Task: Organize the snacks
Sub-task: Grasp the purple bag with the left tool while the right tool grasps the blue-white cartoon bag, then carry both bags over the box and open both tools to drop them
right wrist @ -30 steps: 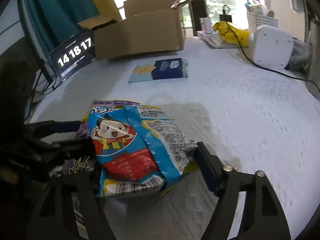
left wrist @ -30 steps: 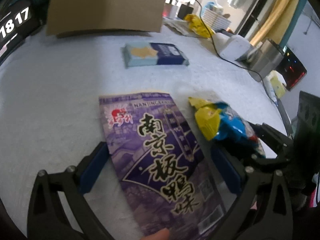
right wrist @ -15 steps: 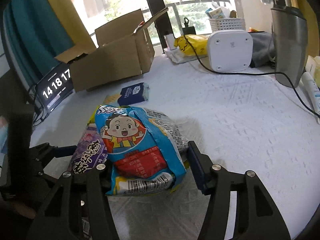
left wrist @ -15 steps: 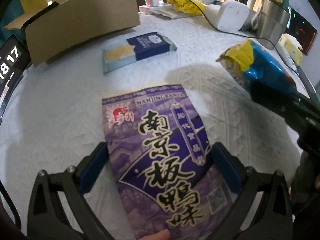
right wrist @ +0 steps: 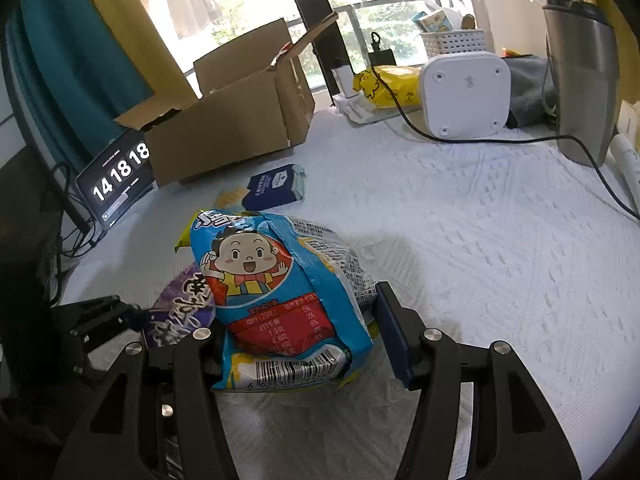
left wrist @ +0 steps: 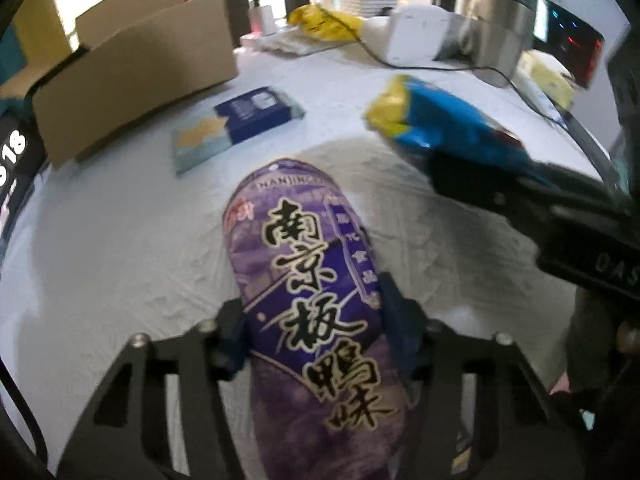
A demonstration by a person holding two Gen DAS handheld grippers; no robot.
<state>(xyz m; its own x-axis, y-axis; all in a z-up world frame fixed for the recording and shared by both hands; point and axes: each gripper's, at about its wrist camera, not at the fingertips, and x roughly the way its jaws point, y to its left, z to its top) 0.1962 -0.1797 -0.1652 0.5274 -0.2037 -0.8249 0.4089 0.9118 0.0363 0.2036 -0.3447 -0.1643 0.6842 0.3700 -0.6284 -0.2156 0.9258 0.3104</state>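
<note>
- Covering the whole work surface, a white textured cloth (right wrist: 460, 248) spreads to the window wall, where daylight enters through tall panes behind a dark post.
- Along the far edge stand a white boxy device (right wrist: 466, 94) with a black cable (right wrist: 400, 114), a yellow bag (right wrist: 386, 84), a white lattice basket (right wrist: 452, 42) and a tall steel vessel (right wrist: 582, 84); a teal curtain (right wrist: 72, 56) hangs at the left.
- A tablet clock (right wrist: 116, 178) leans at the left edge of the cloth.
- The open cardboard box (right wrist: 224, 120) sits near the clock with its flaps raised; its contents are not visible.
- A flat blue-and-beige packet (left wrist: 236, 128) lies on the cloth just in front of the box.
- The lattice basket holds a few cartons, too small to identify.
- The left gripper (left wrist: 312, 320) has just been closing; its blue pads now press both sides of the purple snack bag (left wrist: 304, 300), which bulges between them and sits low over the cloth near the camera.
- The right gripper (right wrist: 296, 332) clamps the blue cartoon snack bag (right wrist: 280, 300) between its pads, barcode end nearest the camera; in the left view the bag is seen raised clear of the cloth, to the right of the purple bag.
</note>
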